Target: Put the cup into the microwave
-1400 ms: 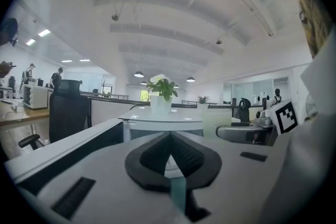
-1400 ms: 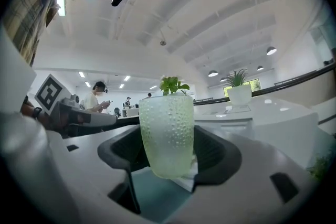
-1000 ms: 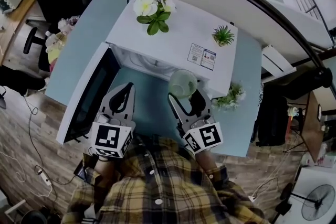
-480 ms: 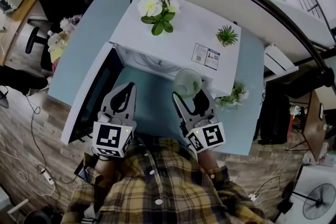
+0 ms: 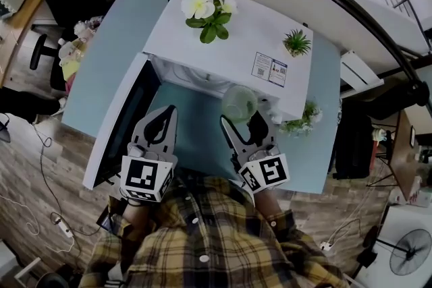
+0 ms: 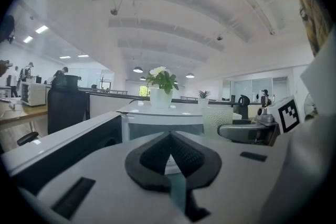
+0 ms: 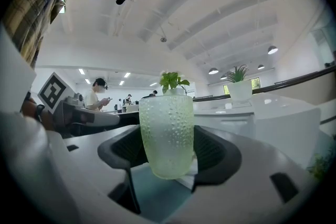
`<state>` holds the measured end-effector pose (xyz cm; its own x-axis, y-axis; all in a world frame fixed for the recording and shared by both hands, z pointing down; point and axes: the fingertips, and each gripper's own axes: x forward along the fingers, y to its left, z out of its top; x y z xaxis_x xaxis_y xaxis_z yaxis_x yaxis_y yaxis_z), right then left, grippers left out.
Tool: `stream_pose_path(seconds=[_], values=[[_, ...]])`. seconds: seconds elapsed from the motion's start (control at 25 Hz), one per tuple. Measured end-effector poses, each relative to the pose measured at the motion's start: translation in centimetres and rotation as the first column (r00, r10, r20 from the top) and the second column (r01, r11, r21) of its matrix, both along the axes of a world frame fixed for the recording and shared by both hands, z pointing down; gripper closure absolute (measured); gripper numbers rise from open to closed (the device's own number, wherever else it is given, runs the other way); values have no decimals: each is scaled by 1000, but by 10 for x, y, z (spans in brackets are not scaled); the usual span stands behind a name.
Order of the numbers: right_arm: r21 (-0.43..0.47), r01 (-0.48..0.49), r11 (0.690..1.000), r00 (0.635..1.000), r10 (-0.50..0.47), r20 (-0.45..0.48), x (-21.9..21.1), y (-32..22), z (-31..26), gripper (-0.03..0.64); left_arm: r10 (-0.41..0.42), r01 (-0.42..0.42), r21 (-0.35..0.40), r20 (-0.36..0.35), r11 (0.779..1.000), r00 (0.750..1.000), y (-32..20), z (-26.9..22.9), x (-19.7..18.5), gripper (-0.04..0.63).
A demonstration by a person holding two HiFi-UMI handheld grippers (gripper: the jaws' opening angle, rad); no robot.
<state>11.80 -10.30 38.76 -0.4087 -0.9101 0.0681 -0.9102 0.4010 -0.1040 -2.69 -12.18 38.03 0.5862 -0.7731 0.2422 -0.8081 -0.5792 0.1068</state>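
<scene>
1. The microwave door (image 5: 120, 123) stands swung open at the far left, its dark window facing the cavity.
2. The left gripper (image 5: 167, 111) hovers over the blue table (image 5: 108, 44) in front of the open cavity. Its own view shows the left gripper (image 6: 169, 136) with its jaws brought together at the tips and nothing between them.
3. The white microwave (image 5: 236, 44) sits on the table with a flowering plant (image 5: 208, 5) and a small green plant (image 5: 297, 42) on its top.
4. The cup (image 5: 239, 103), a pale green dimpled glass, is upright at the mouth of the cavity, toward its right side. Whether it has crossed the threshold cannot be told.
5. The right gripper (image 5: 241, 122) is just behind the cup. In its own view the jaws of the right gripper (image 7: 168, 157) clasp the lower part of the cup (image 7: 166, 134) on both sides, and the rim rises above the pads.
6. Another leafy plant (image 5: 302, 122) sits on the table just right of the microwave.
</scene>
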Motion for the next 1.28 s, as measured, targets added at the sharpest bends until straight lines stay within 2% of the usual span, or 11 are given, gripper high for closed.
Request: stream_pose_path(seconds=[1.04,1.28], values=[[-70,67,995,997,-70,-43,-25,-23,65,302,-10,10,-63,-15,998,1000,1,29,-4,607],[-90,47,995,997,-53,-56,-30,-33,84,302,-2,1,-84,-7,996,1000,6,40,-2,607]])
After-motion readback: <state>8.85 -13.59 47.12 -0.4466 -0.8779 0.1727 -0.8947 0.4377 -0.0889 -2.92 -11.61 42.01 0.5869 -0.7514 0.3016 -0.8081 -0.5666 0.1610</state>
